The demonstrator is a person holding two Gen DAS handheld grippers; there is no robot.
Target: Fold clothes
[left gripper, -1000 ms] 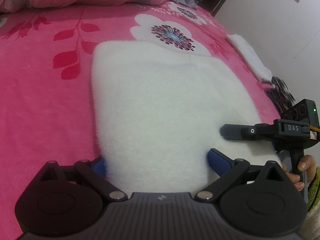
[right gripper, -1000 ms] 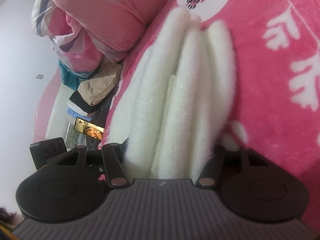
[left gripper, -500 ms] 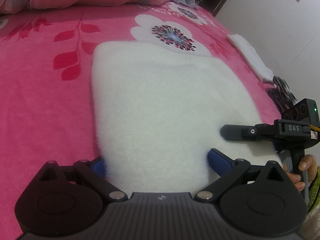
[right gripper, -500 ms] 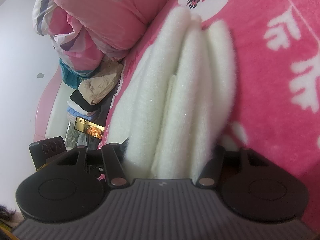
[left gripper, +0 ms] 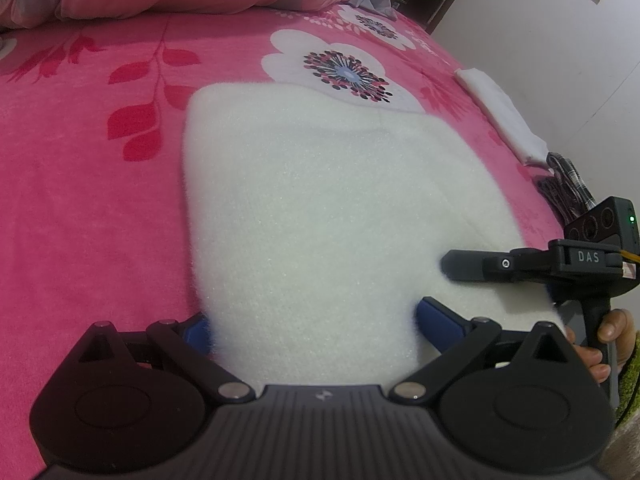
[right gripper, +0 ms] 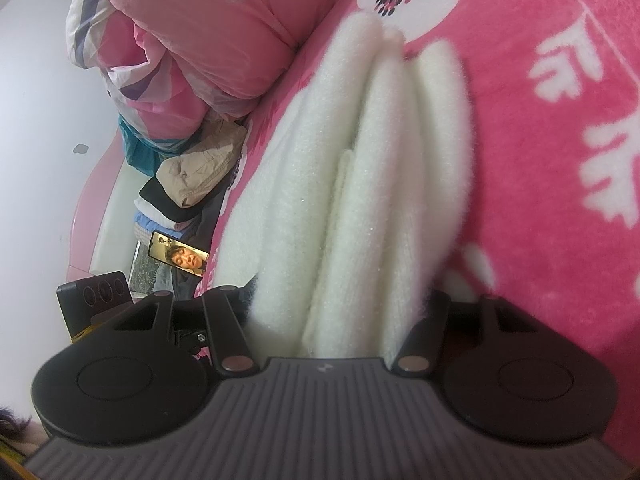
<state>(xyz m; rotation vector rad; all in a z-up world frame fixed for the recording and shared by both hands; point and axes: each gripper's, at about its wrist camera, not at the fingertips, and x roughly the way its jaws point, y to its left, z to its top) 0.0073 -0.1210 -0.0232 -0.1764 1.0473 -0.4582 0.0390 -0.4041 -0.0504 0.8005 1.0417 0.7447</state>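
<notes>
White fluffy garment (left gripper: 328, 216) folded flat on pink floral bed (left gripper: 88, 200). My left gripper (left gripper: 312, 326) clamps its near edge, blue pads pressed into fabric on both sides. My right gripper (right gripper: 340, 312) closed on stacked folds (right gripper: 360, 184) at garment's right side, layers bunched between fingers. Small white folded cloth (left gripper: 500, 116) well apart, by bed's far right edge. Pink quilt (right gripper: 224, 28) heaped at head.

The fluffy garment (left gripper: 328, 216) was plain white. The blanket (left gripper: 80, 184) under it was bright pink with red leaves at 9 o'clock and a white flower with a dark dotted middle at 12 o'clock. The left gripper (left gripper: 312, 326) was black with blue pads (left gripper: 434, 318).
</notes>
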